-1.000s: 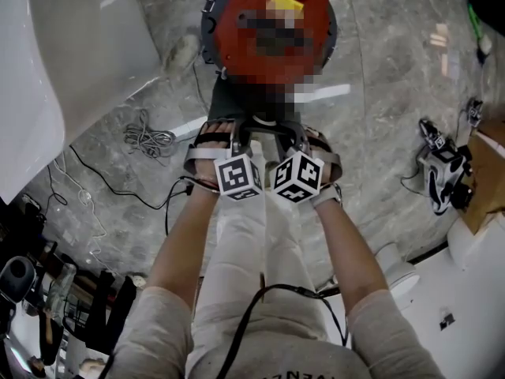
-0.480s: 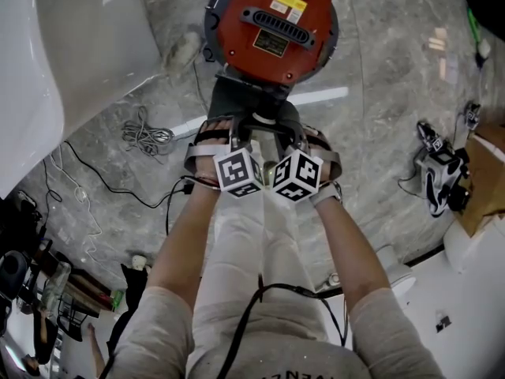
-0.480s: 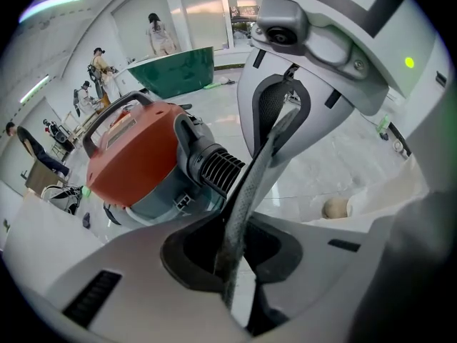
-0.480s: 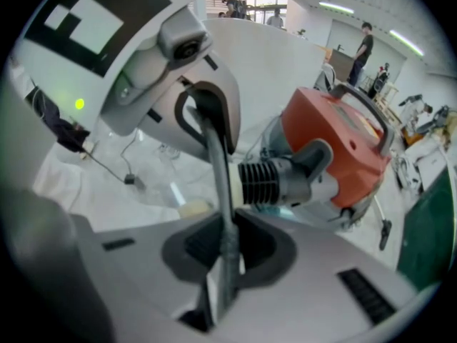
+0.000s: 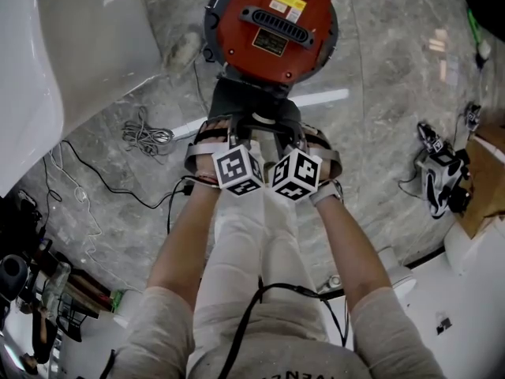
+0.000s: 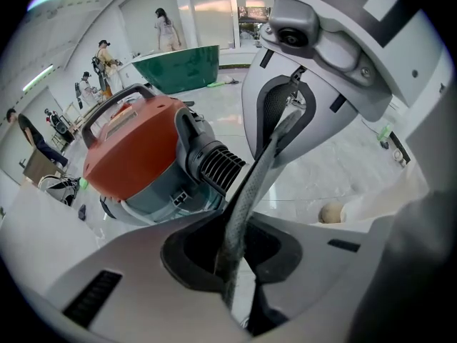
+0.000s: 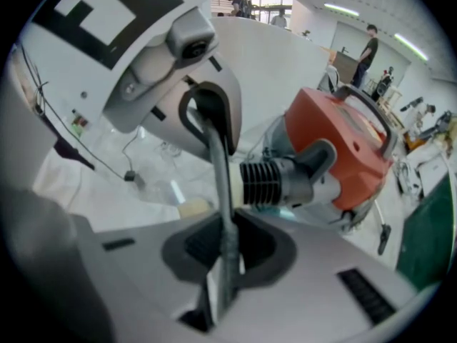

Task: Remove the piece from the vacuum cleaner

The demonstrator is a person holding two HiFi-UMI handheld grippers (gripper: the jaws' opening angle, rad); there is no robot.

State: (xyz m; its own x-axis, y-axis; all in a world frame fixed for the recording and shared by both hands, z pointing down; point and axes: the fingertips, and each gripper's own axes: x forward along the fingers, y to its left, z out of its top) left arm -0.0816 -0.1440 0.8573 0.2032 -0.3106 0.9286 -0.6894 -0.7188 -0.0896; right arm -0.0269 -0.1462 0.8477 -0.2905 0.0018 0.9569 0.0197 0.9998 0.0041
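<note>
Here, both grippers sit side by side. The left gripper (image 6: pixel 232 257) is clenched on the thin grey piece (image 6: pixel 250 184). The right gripper (image 7: pixel 225 259) faces it and is clamped on the same piece. The vacuum (image 5: pixel 272 26) lies just ahead of both tips, with its ribbed neck (image 7: pixel 268 183) nearest them. I see open floor (image 5: pixel 379 69) outboard of the right gripper. A cable coil (image 5: pixel 146 136) and a white tub's edge (image 5: pixel 59 125) lie outboard of the left gripper.

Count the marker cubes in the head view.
2. Left cube on the left gripper; right cube on the right gripper. They sit side by side, just below the vacuum cleaner. None looks hidden.
</note>
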